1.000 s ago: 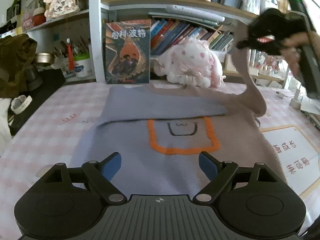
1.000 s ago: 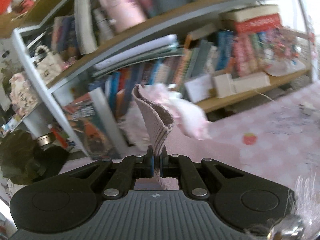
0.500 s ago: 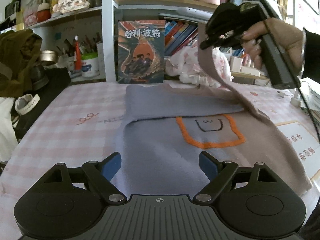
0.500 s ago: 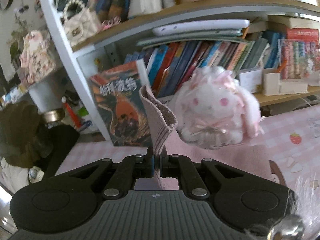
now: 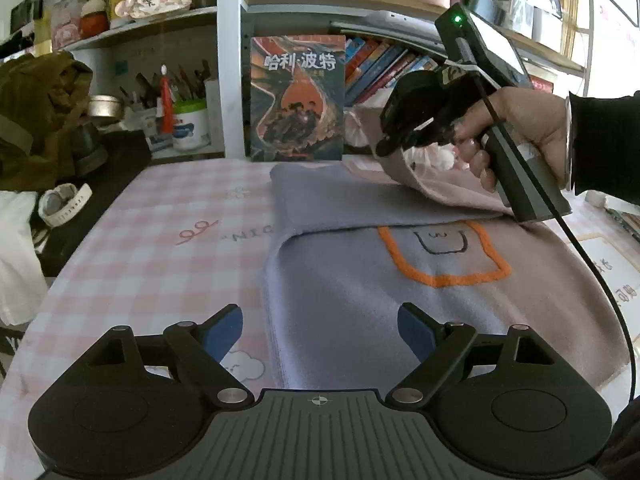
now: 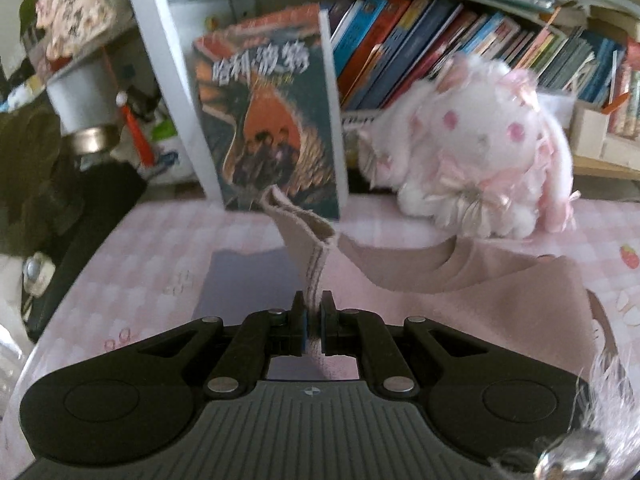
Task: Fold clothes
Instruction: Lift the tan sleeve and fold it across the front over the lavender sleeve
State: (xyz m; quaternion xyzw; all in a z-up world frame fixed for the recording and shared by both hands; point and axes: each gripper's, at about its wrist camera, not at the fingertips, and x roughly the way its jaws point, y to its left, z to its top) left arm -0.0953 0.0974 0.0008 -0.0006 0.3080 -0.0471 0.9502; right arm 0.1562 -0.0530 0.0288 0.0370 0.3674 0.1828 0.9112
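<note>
A sweater [image 5: 360, 280], blue-grey on the left and beige on the right with an orange outlined patch, lies flat on the pink checked table [image 5: 180, 240]. Its blue-grey sleeve [image 5: 340, 200] is folded across the chest. My right gripper [image 5: 384, 148], held in a person's hand, pinches the beige sleeve [image 5: 440, 184] low over the far part of the sweater. In the right wrist view the ribbed cuff [image 6: 308, 236] stands up between the pads of the right gripper [image 6: 314, 316], whose jaws are just starting to open. My left gripper [image 5: 320, 328] hovers open over the sweater's near left edge, holding nothing.
A tall book [image 5: 298, 96] and a pink plush rabbit [image 6: 472, 152] stand at the table's far edge under bookshelves. A pen pot [image 5: 190, 124], an olive bag [image 5: 36, 120] and a white watch [image 5: 64, 200] sit at the left. A printed sheet [image 5: 616, 264] lies at the right.
The right gripper has carried the beige sleeve leftward and down, from high at the right to low over the sweater's chest. The left gripper has slid sideways, still open.
</note>
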